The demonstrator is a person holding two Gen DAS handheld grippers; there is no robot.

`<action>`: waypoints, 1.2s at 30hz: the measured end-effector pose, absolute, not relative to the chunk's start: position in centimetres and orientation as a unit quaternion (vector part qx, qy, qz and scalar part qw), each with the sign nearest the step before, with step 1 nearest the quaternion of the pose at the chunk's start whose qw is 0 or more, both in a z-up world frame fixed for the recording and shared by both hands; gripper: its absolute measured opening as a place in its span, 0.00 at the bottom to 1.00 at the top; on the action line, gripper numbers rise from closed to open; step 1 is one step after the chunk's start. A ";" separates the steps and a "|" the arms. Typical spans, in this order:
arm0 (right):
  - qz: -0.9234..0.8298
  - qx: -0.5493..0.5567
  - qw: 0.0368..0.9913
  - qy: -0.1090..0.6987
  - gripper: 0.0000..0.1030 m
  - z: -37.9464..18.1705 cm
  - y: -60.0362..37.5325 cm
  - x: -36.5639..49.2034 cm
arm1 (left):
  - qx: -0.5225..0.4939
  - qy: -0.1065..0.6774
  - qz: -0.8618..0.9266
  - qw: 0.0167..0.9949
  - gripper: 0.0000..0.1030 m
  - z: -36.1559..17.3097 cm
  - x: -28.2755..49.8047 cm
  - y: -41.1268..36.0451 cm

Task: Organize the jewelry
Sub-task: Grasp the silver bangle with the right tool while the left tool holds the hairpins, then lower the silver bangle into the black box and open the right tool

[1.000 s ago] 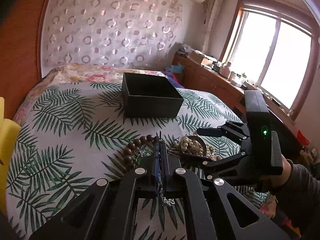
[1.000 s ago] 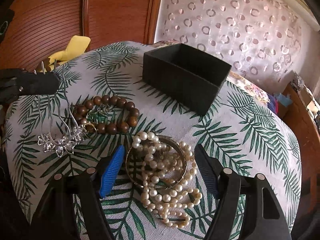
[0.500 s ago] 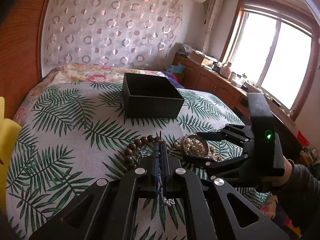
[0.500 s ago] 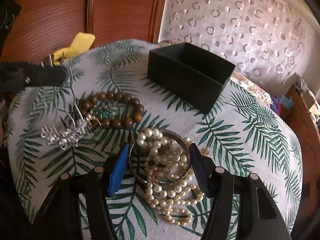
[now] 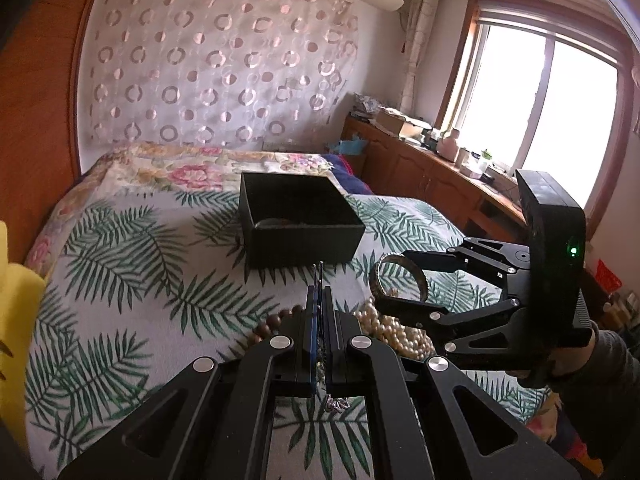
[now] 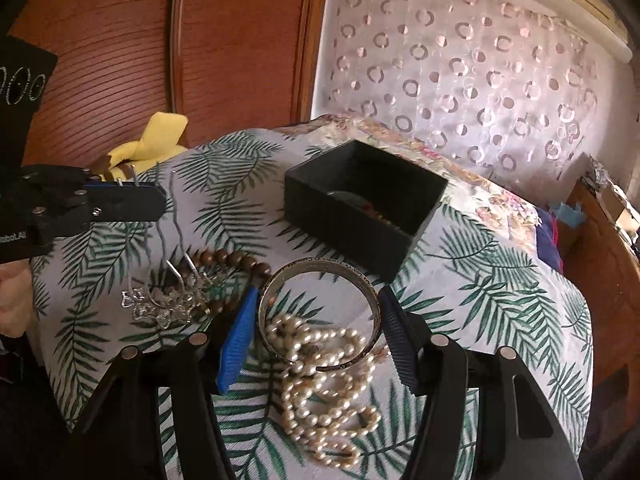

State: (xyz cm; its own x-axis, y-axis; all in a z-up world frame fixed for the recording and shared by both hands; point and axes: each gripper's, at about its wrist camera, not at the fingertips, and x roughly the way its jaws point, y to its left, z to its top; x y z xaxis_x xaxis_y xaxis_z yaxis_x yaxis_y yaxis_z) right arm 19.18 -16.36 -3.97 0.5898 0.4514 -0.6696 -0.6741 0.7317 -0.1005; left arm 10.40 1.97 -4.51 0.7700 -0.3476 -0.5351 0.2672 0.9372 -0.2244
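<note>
Jewelry on a leaf-print bedspread point(image 6: 500, 280), one claw on a bangle, the other on a hairpin.

Right claw point(image 6: 316, 320): clamped across a metal bangle point(image 6: 320, 276), blue pad on one side, dark pad on the other; in the left wrist view the bangle point(image 5: 398, 280) stands clear of the bed. Left claw point(image 5: 319, 304): clenched tight on the prongs of a silver flower hairpin point(image 6: 164, 300), whose flower end hangs down beside a brown bead bracelet point(image 6: 236, 260). Pearl necklace point(image 6: 328, 380): heaped on the bedspread under the bangle. Black box point(image 6: 364, 204): open, further back on the bed, a few items inside. Yellow cloth point(image 6: 156, 140): at the bed's far edge.
</note>
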 end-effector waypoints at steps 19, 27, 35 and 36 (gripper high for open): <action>0.299 -0.140 0.891 0.311 0.61 -2.3 -14.4 28.7 | -0.017 0.275 -0.140 0.951 0.01 -0.7 15.3 1.8; 0.308 -0.123 0.882 0.334 0.61 -3.9 -13.6 30.7 | 0.003 0.280 -0.129 0.951 0.01 0.0 17.8 1.8; 0.320 -0.108 0.878 0.339 0.62 -4.7 -14.0 31.7 | 0.011 0.273 -0.121 0.954 0.01 1.6 20.3 1.7; 0.320 -0.109 0.879 0.336 0.64 -4.6 -14.1 31.6 | 0.011 0.272 -0.120 0.955 0.01 1.7 20.6 1.7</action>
